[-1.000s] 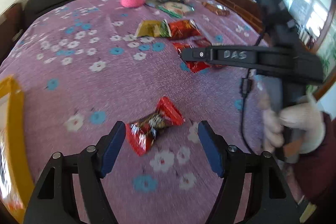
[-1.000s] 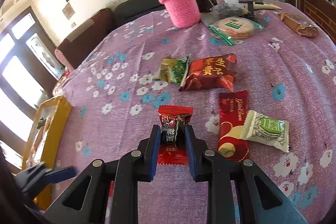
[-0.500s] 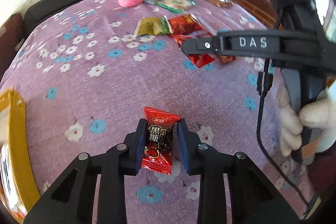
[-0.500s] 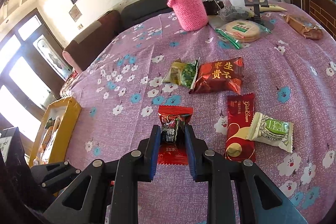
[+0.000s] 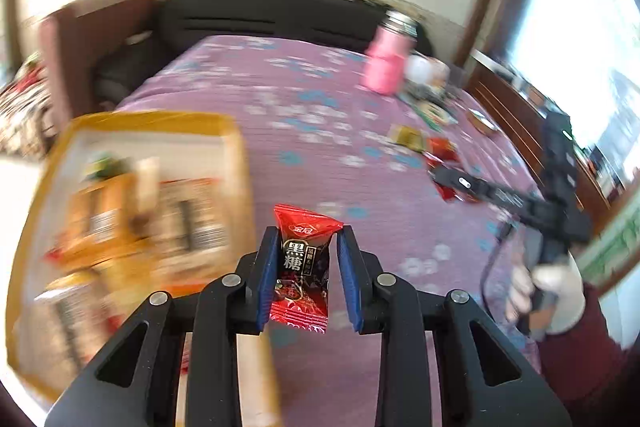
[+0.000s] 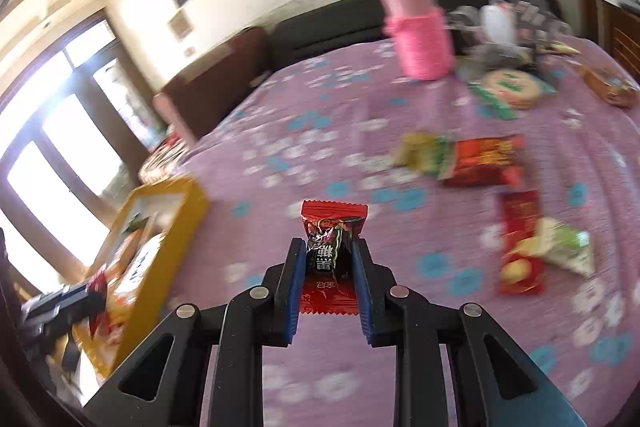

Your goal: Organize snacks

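My left gripper (image 5: 307, 247) is shut on a red and black candy packet (image 5: 303, 267) and holds it in the air beside the yellow box (image 5: 236, 155), which holds several snack packs. My right gripper (image 6: 329, 259) is shut on a second red and black candy packet (image 6: 330, 251) above the purple floral cloth (image 6: 320, 131). The yellow box (image 6: 184, 211) lies to its left. The right gripper (image 5: 452, 181) also shows in the left wrist view, far right. The left gripper (image 6: 96, 293) shows at the lower left of the right wrist view.
Loose snacks lie on the cloth: a yellow-green pack (image 6: 424, 153), a red pack (image 6: 486, 161), a long red pack (image 6: 520, 227) and a pale green pack (image 6: 564, 247). A pink-sleeved bottle (image 6: 420, 35), a round biscuit pack (image 6: 510, 87) and clutter stand at the back.
My left gripper closed on the candy, lifted it and swung left toward the yellow box. My right gripper has also moved left with its candy held.
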